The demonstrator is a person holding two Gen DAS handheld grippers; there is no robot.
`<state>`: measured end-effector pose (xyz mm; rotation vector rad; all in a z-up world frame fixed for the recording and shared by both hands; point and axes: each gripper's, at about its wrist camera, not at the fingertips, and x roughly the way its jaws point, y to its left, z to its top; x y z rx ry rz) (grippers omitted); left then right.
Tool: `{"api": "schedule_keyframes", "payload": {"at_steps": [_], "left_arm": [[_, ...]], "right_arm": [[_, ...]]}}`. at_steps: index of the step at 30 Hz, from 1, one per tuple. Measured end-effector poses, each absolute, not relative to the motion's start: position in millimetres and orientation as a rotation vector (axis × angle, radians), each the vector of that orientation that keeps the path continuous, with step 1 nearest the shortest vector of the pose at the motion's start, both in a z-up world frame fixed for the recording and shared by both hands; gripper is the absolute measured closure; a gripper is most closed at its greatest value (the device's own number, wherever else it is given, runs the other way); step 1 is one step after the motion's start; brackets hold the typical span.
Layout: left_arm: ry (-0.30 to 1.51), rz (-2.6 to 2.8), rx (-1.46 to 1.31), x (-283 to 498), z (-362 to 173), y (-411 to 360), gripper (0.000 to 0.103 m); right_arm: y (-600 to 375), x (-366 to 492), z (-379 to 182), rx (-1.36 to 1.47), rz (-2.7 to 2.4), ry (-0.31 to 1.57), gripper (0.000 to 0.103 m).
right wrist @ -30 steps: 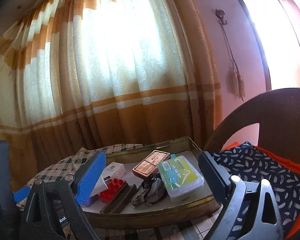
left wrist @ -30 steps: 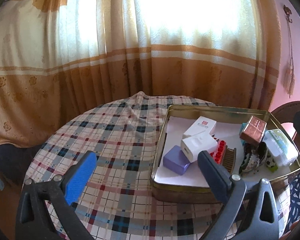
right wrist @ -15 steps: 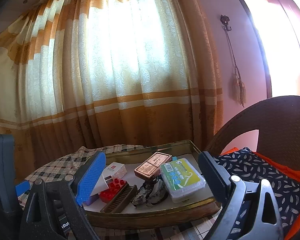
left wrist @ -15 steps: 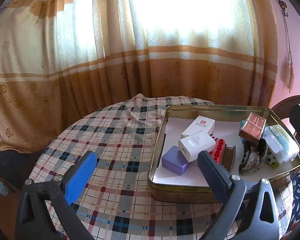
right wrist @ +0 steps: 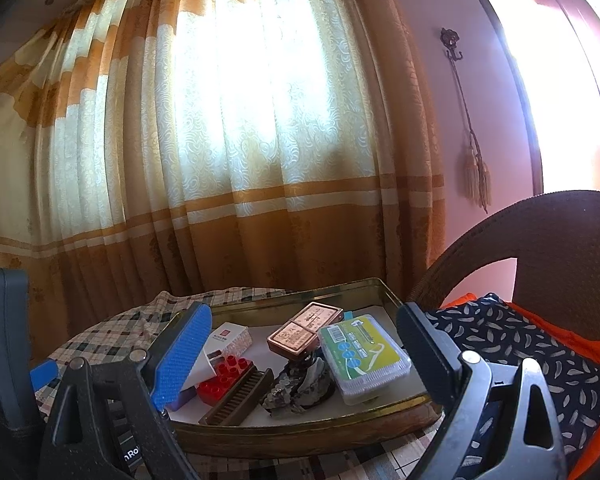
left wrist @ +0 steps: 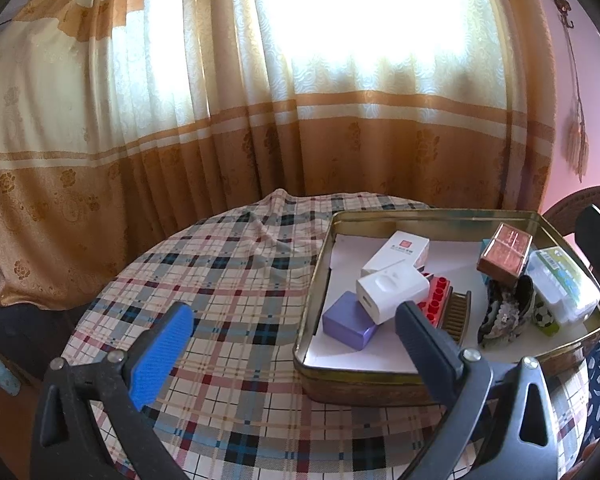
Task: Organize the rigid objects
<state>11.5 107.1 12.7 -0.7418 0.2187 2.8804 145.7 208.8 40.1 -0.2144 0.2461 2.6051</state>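
Hovering wide-open, both tongs point(left wrist: 290, 338) point(right wrist: 300, 340) face filled tin point(left wrist: 432, 382).

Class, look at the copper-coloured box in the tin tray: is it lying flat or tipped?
Tipped. The copper-coloured box sits raised at an angle, propped on the dark sequinned item, not flat on the tin tray floor.

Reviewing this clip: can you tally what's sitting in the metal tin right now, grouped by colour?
In the tin:
White: 2 (carton, charger block)
Purple: 1 (block)
Red: 1 (studded brick)
Brown: 1 (comb)
Copper: 1 (case)
Clear with green label: 1 (floss box)
Dark patterned: 1 (pouch)
Football-print: 1 (small item)
Total: 9
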Motion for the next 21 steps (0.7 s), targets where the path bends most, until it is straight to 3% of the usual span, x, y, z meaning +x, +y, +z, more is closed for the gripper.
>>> {"api": "schedule_keyframes", "payload": {"at_steps": [21], "left_arm": [[0.193, 2.806, -0.81, 4, 7, 112, 0.0]], "right_arm": [[207, 143, 40, -0.232, 2.598, 0.231, 0.008]]}}
